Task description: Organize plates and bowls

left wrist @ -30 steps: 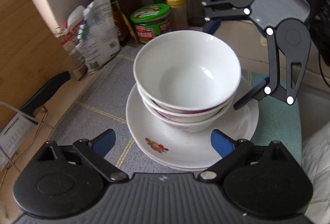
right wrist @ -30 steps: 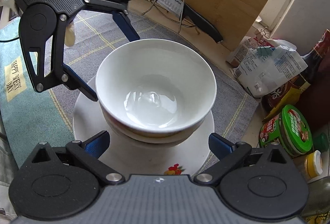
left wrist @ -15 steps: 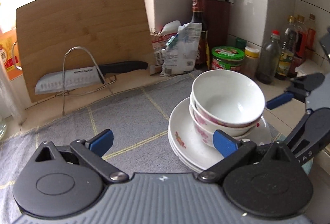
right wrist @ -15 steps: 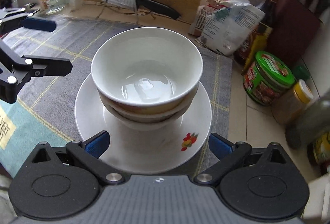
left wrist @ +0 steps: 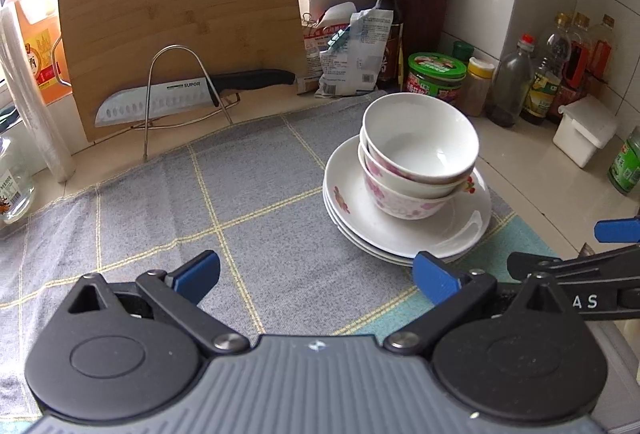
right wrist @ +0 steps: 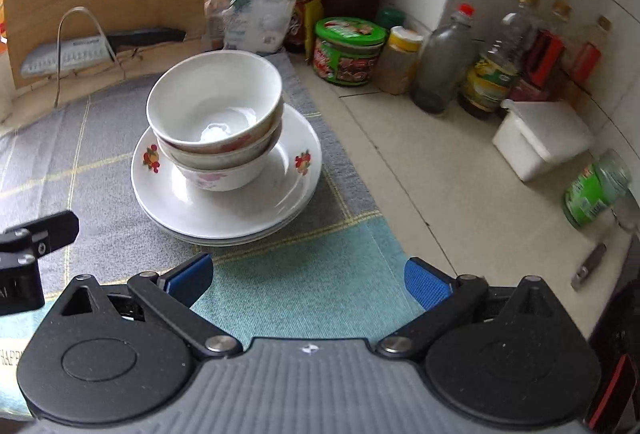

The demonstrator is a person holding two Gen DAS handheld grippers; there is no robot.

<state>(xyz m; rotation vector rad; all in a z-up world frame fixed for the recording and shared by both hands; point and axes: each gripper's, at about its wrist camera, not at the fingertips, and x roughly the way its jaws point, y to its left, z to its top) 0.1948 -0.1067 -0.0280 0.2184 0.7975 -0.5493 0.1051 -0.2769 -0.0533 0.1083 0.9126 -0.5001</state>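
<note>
1. Left wrist view: a tall bamboo cutting board leans against the wall at upper left, with a steel-bladed, black-handled kitchen knife resting in a bent wire rack in front of it.
2. At upper centre sit crumpled white food packets, a dark sauce bottle and a dark brown knife block; a green-lidded plastic tub and a yellow-capped spice jar stand just behind the crockery.
3. Right wrist view: several glass oil and sauce bottles line the tiled wall at upper right, with a white lidded plastic box and a green-labelled jar below them.
4. The task's stack of white flower-printed bowls sits nested on a stack of white floral-rimmed plates, right of centre in the left view and left of centre in the right view.
5. Nothing lies between either gripper and this stack.
6. Plates rest on a grey dish cloth with yellow check lines; a teal cloth adjoins it at the bottom, and beige countertop spreads to the right.
7. The left gripper points downward over the grey cloth, its blue pads spread wide after just opening, gripping nothing.
8. The right gripper points down over the teal cloth, pads wide apart and empty, near the plates without touching them.
</note>
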